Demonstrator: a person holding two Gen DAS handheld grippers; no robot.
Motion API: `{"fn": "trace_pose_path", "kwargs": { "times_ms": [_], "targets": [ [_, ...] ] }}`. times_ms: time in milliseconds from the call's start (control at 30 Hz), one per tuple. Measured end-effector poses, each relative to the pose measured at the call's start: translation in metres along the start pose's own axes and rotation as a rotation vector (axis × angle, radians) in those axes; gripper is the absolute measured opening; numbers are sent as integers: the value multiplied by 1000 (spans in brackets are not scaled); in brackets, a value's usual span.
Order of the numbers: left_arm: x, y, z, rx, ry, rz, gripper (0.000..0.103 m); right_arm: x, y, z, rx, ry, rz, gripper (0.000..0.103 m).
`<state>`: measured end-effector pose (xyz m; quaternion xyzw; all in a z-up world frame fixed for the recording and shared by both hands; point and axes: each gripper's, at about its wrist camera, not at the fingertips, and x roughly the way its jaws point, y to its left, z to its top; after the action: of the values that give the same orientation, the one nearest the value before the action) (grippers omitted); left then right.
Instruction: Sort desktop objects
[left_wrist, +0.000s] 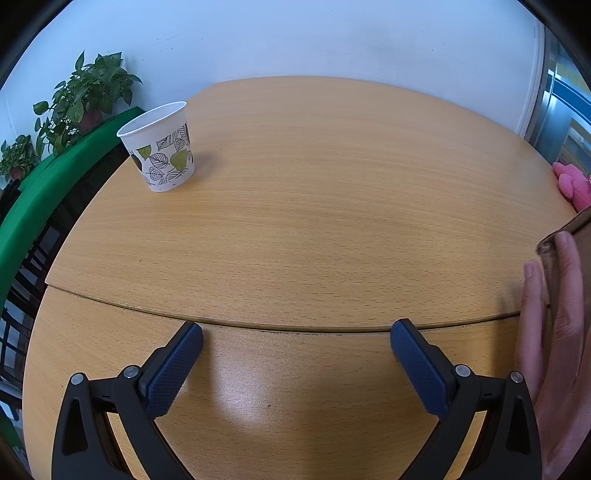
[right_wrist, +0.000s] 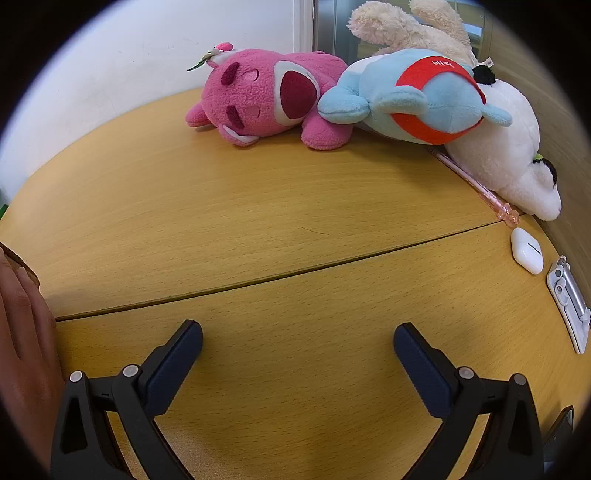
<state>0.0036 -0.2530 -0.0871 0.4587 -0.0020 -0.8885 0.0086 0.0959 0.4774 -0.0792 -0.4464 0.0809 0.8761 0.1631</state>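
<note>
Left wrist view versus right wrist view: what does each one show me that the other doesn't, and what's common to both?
Only the left wrist view shows the leaf-print paper cup, upright on the table, and potted plants beyond it. Only the right shows the blue plush, white plush, pink pen, white earbud case and a silver clip. Both show the wooden table, a bare hand, the pink plush, and their own open gripper: left gripper, right gripper.

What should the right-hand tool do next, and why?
Probably ease the right gripper forward toward the pink plush bear. Its fingers stand wide open over bare wooden table and hold nothing, and the bear lies nearly straight ahead, at the open end of the toy pile.
</note>
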Motion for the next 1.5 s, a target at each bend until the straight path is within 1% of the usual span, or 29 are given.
{"fn": "trace_pose_path", "kwargs": {
  "times_ms": [1500],
  "targets": [
    [-3, 3, 2, 12, -1, -6, 103, -1, 2, -1, 4, -1, -2, 103]
  ]
}}
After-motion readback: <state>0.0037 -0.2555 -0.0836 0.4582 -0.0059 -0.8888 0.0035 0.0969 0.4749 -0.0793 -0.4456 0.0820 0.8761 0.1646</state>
